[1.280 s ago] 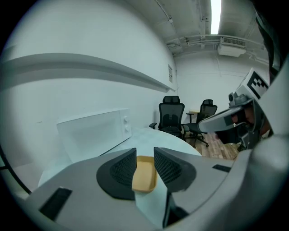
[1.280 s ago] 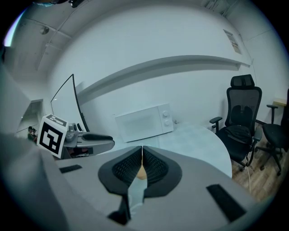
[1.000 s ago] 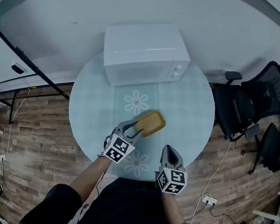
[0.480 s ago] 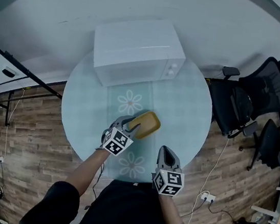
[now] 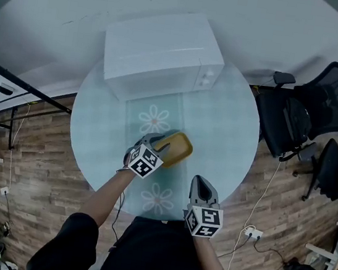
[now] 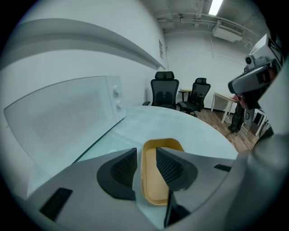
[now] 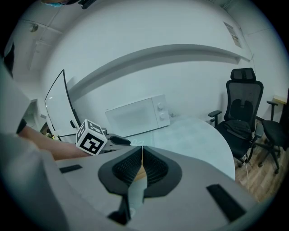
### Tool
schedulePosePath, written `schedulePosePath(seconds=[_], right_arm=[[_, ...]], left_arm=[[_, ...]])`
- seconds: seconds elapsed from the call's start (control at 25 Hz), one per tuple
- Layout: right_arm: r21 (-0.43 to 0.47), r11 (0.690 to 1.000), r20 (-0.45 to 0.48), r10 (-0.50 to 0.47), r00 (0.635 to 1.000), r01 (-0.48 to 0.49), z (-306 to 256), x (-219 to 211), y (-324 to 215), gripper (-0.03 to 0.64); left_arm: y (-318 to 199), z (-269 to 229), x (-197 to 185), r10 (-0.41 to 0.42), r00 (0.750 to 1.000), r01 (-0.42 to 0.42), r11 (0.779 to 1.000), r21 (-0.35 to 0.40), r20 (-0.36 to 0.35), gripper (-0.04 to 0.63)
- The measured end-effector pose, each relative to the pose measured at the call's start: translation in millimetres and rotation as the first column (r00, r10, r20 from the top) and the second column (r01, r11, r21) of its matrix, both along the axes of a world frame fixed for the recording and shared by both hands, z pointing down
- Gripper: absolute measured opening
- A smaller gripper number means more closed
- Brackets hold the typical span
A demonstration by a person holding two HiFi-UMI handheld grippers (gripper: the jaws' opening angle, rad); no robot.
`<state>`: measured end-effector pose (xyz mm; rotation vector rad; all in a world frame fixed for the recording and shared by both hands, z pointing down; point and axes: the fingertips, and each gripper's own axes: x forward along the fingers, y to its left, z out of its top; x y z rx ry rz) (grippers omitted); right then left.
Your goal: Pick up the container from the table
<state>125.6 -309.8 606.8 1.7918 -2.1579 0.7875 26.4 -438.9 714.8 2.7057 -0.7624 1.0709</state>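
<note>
- Left gripper (image 6: 145,158), tipped lower than before: jaws clamp near wall of yellow container (image 6: 152,185).
- Container: above centre of table (image 5: 225,133), perhaps barely lifted (contact unclear).
- Right gripper (image 7: 141,153): jaws together, empty.
- Lift in hand; next: steady, level raise.

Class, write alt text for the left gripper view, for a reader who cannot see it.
The left gripper clamps one wall of a shallow yellow container over a round pale table. A white microwave stands at left; black office chairs sit beyond the table.
</note>
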Motion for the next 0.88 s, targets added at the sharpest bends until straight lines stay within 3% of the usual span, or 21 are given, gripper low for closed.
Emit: schedulePosePath(seconds=[0.44,0.88], right_arm=[[-0.04,0.999,0.006,0.009,1.0,-0.009,14.7,15.4,-10.6,0.025],[-0.065,0.998,0.006,0.019,1.0,-0.019,24.5,20.4,-12.5,0.025]], left_arm=[[-16.2,53.4,5.3,0.068,0.991,-0.054,0.992,-0.113,0.116,0.141],[-18.8,81.0,7.6,0.097,0.984,-0.071,0.982,-0.174,0.15,0.093]])
